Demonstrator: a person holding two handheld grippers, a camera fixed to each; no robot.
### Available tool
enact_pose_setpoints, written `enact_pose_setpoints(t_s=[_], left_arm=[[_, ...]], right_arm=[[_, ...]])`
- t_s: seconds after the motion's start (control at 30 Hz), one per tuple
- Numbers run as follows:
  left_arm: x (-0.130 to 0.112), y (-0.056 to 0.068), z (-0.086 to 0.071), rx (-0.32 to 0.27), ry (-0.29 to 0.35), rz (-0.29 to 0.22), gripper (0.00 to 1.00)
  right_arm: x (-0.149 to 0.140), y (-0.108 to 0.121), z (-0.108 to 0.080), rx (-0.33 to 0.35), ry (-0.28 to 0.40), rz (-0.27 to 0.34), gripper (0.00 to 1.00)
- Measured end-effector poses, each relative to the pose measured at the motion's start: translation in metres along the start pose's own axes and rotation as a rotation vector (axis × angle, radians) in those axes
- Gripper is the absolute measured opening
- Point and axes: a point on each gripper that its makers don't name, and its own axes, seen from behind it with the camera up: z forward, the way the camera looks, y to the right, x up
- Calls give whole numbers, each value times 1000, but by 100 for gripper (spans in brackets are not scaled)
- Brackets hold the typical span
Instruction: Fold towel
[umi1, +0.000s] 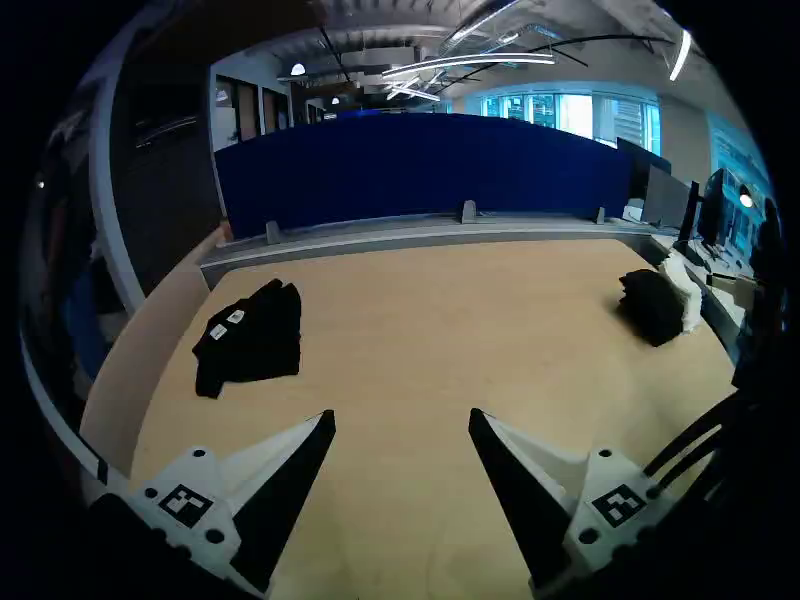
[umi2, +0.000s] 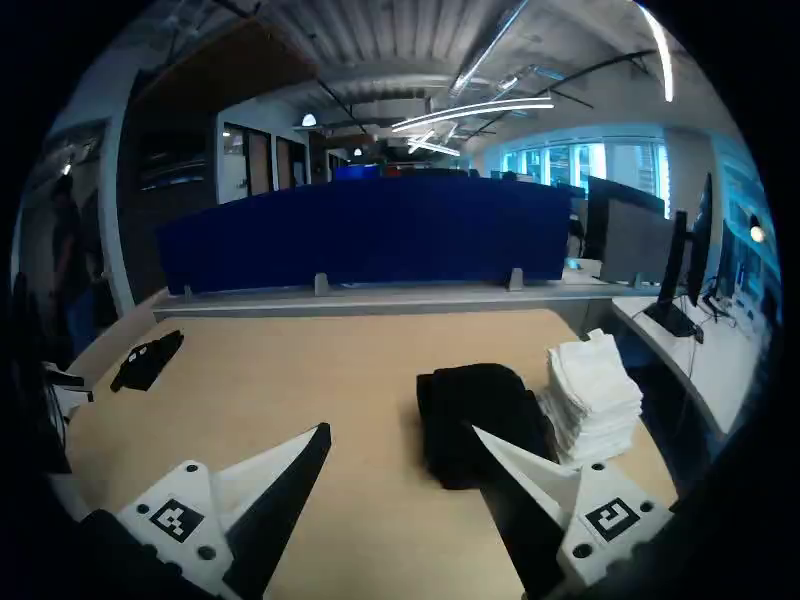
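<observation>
Light wood table (umi1: 450, 330), 3 textile piles directly on it: loose black pile (umi1: 250, 338) at left end; black stack (umi2: 480, 420) just beside white stack (umi2: 595, 395) at right end.

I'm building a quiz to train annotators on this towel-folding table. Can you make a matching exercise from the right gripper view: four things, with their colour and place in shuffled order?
Things
1. folded towel stack
2. folded cloth stack
3. loose cloth pile
4. partition

Descriptions
A. blue, upright along the far edge of the table
B. black, alone near the far left corner
C. white, nearest the right edge
D. black, just left of another stack

Pairs: 1-C, 2-D, 3-B, 4-A
</observation>
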Motion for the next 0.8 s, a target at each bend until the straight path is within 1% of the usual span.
enact_pose_setpoints(t_s=[0.1,0.2,0.3,0.4,0.5,0.6,0.7,0.8], left_arm=[[8,-3,2,1,39,-19,100],[21,-6,3,-5,98,-49,100],[43,-6,0,-25,182,-75,100],[69,-7,-7,-36,289,-87,99],[86,-13,-13,-18,366,-89,99],[96,-21,-16,9,409,-89,99],[98,-25,-14,24,423,-86,99],[95,-27,-9,30,426,-83,99]], right_arm=[[7,-6,0,7,34,7,100],[13,-12,1,12,62,20,100],[20,-20,3,24,92,36,100],[29,-28,4,36,128,59,100],[38,-32,5,37,162,81,100],[52,-36,1,41,223,70,100],[61,-33,-1,19,267,43,100],[63,-31,0,-6,275,30,100]])
